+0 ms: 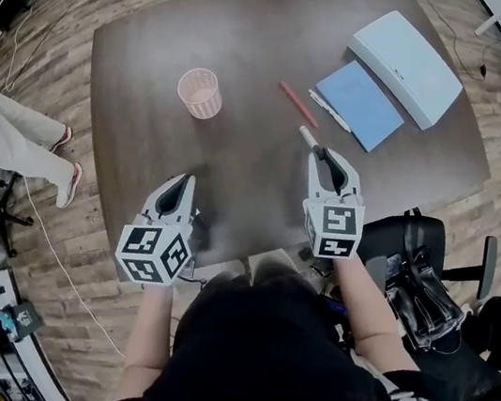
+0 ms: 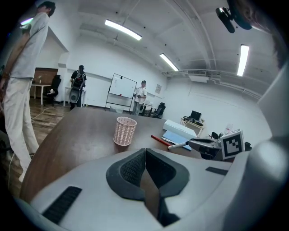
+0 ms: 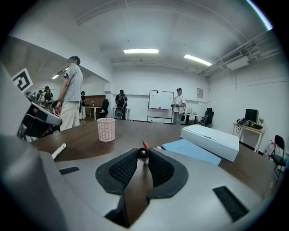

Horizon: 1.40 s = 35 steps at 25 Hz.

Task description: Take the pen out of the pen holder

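One white pen with a black end (image 1: pixel 307 137) sits pinched in the right gripper (image 1: pixel 322 157), while the left gripper (image 1: pixel 180 187) is closed on nothing; I'd lay it flat by the dark brown table's (image 1: pixel 238 159) near edge.

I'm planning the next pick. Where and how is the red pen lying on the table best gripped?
Take the red pen at mid-barrel, from above, jaws set across its length. It lies flat and slanted on the table, so a level approach would likely just push it along.
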Available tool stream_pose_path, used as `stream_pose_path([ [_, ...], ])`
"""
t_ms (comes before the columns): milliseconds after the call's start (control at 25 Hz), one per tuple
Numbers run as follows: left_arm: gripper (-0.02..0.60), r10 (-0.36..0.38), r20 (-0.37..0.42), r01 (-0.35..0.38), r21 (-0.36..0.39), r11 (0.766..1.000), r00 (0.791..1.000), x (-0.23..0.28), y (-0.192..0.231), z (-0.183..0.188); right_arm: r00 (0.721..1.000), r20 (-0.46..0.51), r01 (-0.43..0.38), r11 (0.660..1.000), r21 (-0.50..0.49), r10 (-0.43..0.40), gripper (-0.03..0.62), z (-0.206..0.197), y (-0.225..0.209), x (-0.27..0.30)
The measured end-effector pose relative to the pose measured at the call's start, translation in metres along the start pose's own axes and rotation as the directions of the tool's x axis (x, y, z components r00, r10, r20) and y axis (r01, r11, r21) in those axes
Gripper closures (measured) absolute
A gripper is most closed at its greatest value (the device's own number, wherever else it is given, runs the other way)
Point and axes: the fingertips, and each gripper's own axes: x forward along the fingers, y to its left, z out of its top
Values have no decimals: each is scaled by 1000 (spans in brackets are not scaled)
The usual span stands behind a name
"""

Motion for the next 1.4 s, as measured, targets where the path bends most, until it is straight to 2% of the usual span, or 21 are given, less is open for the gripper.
stream_pose_path([
  [280, 554, -22, -15, 22, 9, 1000, 1000, -3, -6, -9, 990, -140, 18, 1000, 2, -18, 503, -41, 1, -9],
  [480, 554, -26, -26, 26, 14, 1000, 999, -6, -8, -14, 963, -270, 23, 1000, 2, -21, 503, -73, 0, -11],
  [680, 554, -31, -29, 32, 21, 999, 999, -10, -9, -15, 939, -343, 24, 1000, -18, -29, 503, -89, 1, -12],
  [1080, 554, -26, -43, 26, 16, 1000, 999, -17, -4, -25, 914, -405, 19, 999, -29, -29, 503, -109, 6, -13],
  [1400, 554, -23, -37, 24, 9, 1000, 999, -21, 1, -24, 923, -383, 21, 999, -27, -30, 496, -102, 9, -14],
])
